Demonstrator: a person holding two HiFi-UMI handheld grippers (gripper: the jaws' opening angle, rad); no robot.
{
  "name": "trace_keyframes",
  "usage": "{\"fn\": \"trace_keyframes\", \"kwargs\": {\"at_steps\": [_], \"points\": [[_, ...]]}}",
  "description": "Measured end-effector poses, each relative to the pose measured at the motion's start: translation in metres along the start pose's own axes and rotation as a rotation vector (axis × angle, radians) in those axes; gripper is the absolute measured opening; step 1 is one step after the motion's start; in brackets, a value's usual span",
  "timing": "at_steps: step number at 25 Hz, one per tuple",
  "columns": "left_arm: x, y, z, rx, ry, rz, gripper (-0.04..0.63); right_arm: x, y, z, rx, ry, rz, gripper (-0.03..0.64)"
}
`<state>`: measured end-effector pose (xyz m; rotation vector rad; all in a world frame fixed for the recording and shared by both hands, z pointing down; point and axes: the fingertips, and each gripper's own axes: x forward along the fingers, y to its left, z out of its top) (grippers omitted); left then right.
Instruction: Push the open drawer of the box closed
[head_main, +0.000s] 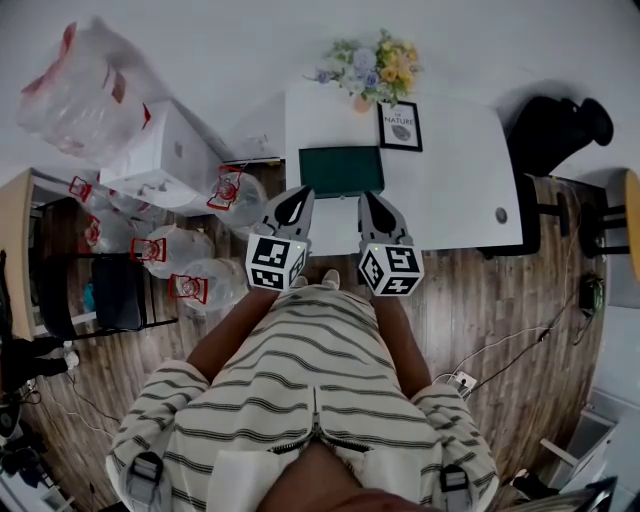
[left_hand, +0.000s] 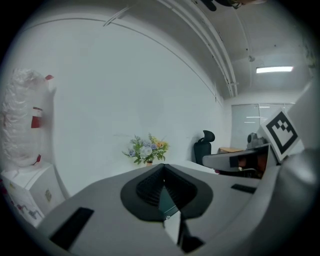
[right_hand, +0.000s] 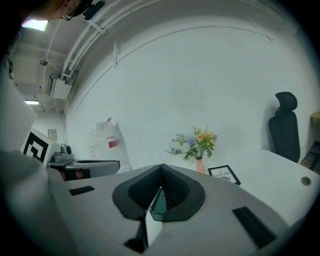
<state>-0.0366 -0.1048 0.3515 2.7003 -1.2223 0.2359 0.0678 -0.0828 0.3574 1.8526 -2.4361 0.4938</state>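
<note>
The dark green box sits on the white table, close to its front edge. From above I cannot make out its drawer. My left gripper hovers just in front of the box's left part, jaws shut and empty. My right gripper hangs beside it in front of the box's right part, also shut with nothing in it. In the left gripper view the jaws meet at the tips, and a sliver of the green box shows below them. The right gripper view shows the same: closed tips over the green box.
A vase of flowers and a framed picture stand behind the box. A black office chair is at the table's right. Left of the table are large water bottles, a white carton and a plastic bag. Cables lie on the wooden floor.
</note>
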Motion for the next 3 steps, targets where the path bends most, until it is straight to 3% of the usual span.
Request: {"fn": "trace_keyframes", "kwargs": {"at_steps": [3], "points": [[0.003,0.0025,-0.0008,-0.004,-0.001,0.006,0.002,0.0029,-0.0032,0.001,0.0,-0.005,-0.001,0.008]]}}
